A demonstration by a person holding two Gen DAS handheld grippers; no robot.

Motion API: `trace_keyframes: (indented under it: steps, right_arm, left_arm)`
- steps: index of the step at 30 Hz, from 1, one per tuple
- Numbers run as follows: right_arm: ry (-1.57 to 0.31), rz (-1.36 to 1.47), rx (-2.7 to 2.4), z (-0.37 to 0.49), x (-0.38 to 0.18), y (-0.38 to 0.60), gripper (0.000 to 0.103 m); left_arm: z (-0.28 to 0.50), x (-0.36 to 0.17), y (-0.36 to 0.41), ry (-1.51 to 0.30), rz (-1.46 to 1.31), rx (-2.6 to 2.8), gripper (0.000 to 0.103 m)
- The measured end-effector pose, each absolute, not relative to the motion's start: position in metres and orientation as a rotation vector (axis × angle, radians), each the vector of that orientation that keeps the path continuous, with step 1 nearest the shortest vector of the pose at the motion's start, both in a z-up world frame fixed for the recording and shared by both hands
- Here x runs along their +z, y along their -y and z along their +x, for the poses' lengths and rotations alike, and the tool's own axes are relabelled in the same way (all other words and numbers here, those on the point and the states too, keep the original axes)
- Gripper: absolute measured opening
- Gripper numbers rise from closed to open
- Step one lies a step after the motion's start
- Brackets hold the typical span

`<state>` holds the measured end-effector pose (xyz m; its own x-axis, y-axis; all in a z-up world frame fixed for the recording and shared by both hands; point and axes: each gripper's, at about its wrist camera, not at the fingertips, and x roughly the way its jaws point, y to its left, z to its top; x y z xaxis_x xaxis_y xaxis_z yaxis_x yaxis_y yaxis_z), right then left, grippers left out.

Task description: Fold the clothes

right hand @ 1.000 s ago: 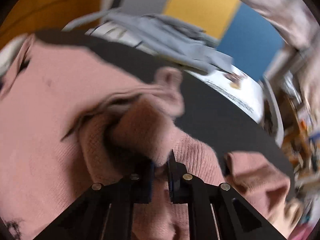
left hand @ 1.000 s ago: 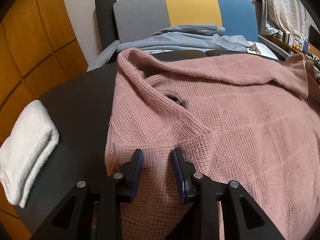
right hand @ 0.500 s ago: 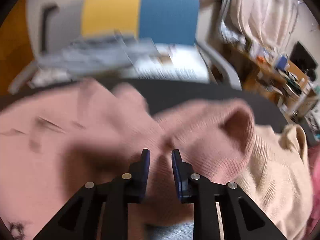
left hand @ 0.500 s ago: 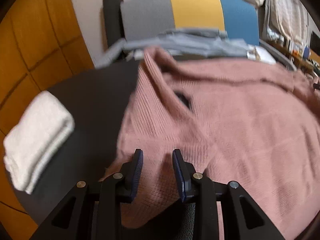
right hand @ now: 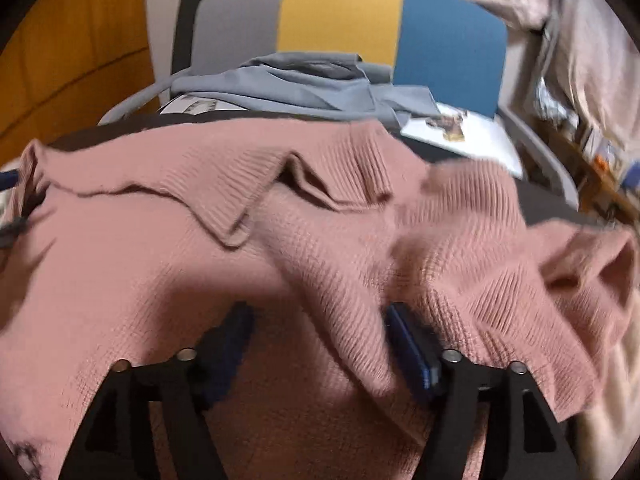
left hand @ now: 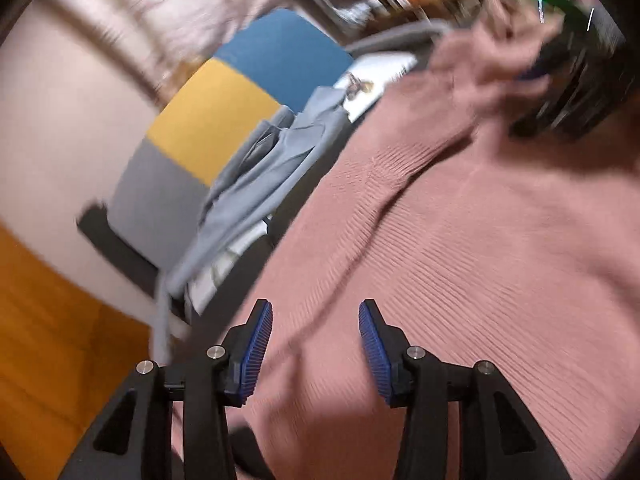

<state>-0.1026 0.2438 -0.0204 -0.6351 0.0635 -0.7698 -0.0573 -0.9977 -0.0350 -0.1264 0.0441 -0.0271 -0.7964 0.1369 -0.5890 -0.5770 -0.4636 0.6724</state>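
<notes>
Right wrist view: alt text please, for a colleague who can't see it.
The right gripper, jaws just opened wide, sits low on a rumpled pink knit sweater, a fold lying loose between them. Behind, grey clothes lie on a grey, yellow and blue chair.

one pink sweater (right hand: 320,264), one grey garment (right hand: 304,84), one chair (right hand: 340,16)

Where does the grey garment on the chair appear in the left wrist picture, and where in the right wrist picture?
Left wrist: the grey garment runs diagonally left of centre, beside the pink sweater.
Right wrist: the grey garment lies across the upper middle, above the sweater.
Shared landmark: the chair back with grey, yellow and blue panels.
</notes>
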Motion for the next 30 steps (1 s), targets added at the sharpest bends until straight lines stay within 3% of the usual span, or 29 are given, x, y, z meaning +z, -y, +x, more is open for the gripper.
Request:
trace_keyframes:
  steps: [4, 6, 7, 8, 9, 11, 13, 19, 23, 25, 26, 27, 30]
  right_arm:
    - [0.034, -1.304, 2.771, -0.100, -0.020, -0.241, 0.072]
    - [0.041, -1.297, 2.771, -0.101, -0.021, -0.242, 0.073]
    - [0.026, -1.295, 2.775, -0.100, -0.021, -0.242, 0.073]
    - [0.011, -1.293, 2.778, -0.100, -0.021, -0.243, 0.073]
    - [0.005, -1.293, 2.779, -0.101, -0.023, -0.245, 0.074]
    - [-0.001, -1.291, 2.781, -0.102, -0.024, -0.246, 0.074]
    - [0.001, -1.289, 2.783, -0.103, -0.025, -0.246, 0.074]
    - [-0.010, -1.284, 2.786, -0.102, -0.026, -0.247, 0.074]
    - [-0.014, -1.281, 2.786, -0.103, -0.026, -0.249, 0.075]
    - [-0.015, -1.279, 2.787, -0.103, -0.027, -0.250, 0.075]
    - [-0.016, -1.279, 2.787, -0.103, -0.027, -0.251, 0.075]
    - [-0.016, -1.278, 2.786, -0.103, -0.027, -0.251, 0.075]
    - [-0.022, -1.275, 2.787, -0.104, -0.027, -0.252, 0.076]
  left_arm:
    - [-0.169, -0.052, -0.070, -1.481, -0.655, 2.184, 0.046]
    - [-0.175, -0.057, -0.069, -1.466, -0.621, 2.142, 0.044]
    - [-0.179, -0.056, -0.068, -1.427, -0.627, 2.134, 0.040]
    - [-0.184, -0.056, -0.066, -1.390, -0.657, 2.127, 0.026]
    - [-0.188, -0.055, -0.066, -1.354, -0.692, 2.120, 0.018]
    - [-0.194, -0.056, -0.066, -1.353, -0.702, 2.135, 0.010]
    - [-0.205, -0.050, -0.064, -1.292, -0.730, 2.169, 0.009]
    - [-0.272, 0.001, -0.049, -0.888, -0.871, 2.387, 0.009]
    - [-0.337, -0.005, -0.043, -0.753, -1.125, 2.446, 0.010]
    - [-0.367, -0.024, -0.041, -0.720, -1.282, 2.466, 0.016]
    - [-0.379, -0.034, -0.039, -0.707, -1.349, 2.483, 0.025]
    - [-0.378, -0.036, -0.035, -0.679, -1.328, 2.525, 0.028]
    - [-0.368, -0.036, -0.035, -0.675, -1.260, 2.606, 0.030]
